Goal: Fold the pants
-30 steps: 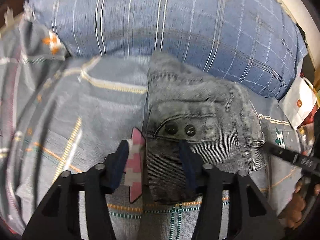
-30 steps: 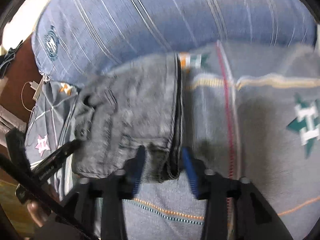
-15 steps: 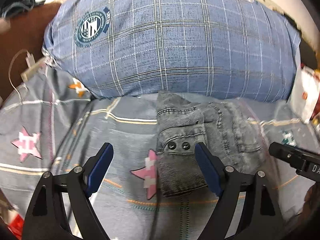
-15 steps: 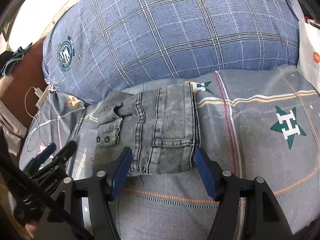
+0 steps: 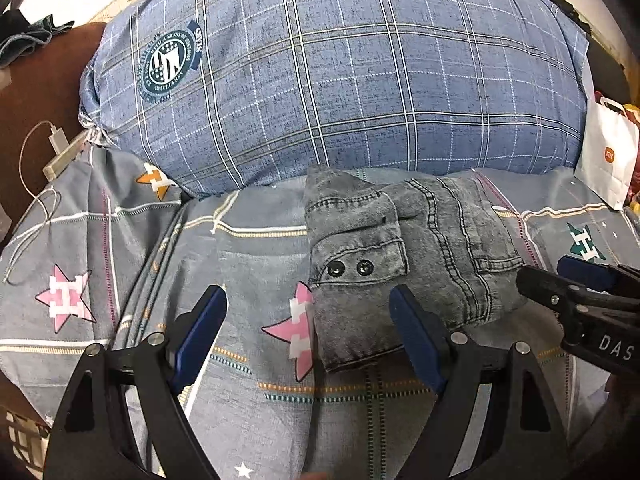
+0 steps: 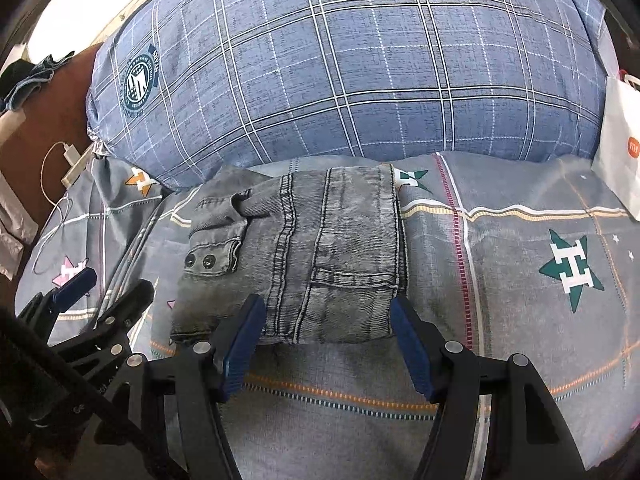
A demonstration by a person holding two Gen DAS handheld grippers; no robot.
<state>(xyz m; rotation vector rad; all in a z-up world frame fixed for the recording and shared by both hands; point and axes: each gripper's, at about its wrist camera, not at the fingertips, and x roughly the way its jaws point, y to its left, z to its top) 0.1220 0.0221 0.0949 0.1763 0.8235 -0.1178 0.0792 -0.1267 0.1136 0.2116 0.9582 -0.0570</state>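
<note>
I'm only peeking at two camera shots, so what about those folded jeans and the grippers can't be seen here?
- Folded jeans: inner layers and underside, both views, hidden by the top layer.
- Badge lettering on the pillow: too small, both views.
- White bag: cut off by the right-wrist edge.
- Right gripper: handle and the hand holding it, below the frame.

The left gripper has its jaws spread wide, holding nothing. The right gripper is likewise spread wide and empty, just beside the left.
</note>
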